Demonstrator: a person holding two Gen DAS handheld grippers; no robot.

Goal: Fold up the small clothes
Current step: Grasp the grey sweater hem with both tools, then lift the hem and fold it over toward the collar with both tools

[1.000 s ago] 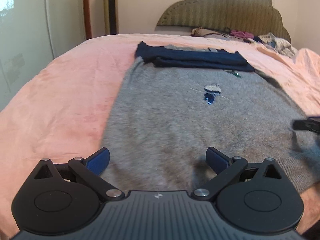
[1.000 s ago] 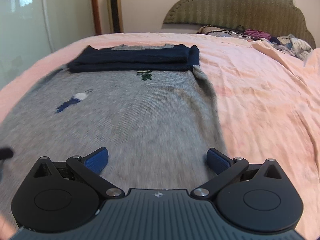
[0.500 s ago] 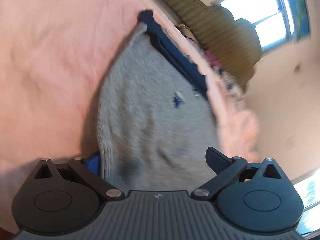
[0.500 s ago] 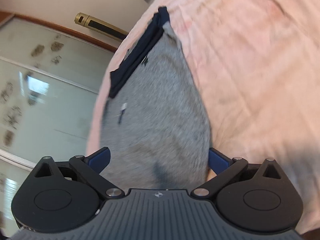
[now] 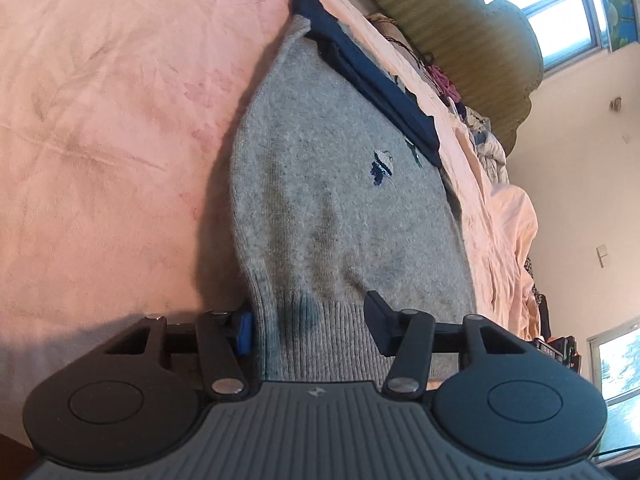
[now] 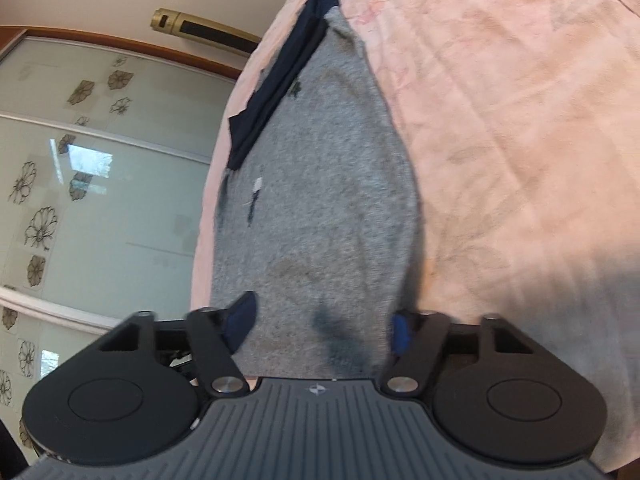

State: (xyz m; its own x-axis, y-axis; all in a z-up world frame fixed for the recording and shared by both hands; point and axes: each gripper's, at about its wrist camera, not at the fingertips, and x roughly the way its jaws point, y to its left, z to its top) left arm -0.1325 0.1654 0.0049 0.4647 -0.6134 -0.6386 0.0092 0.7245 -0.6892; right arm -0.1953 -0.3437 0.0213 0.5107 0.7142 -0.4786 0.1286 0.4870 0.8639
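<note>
grey sweater (image 5: 336,200) – flat on pink bed (image 5: 100,120), folded navy sleeves (image 5: 376,84) across its far end | left tool (image 5: 310,326) – fingers apart, straddling ribbed hem at one corner | right tool (image 6: 322,326) – fingers apart, straddling the other hem corner | headboard (image 5: 460,36) – far end of bed

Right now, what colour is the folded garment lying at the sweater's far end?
Navy blue garment; clearest in the left wrist view.

The grey sweater (image 5: 340,216) hem disappears behind both gripper bodies
</note>
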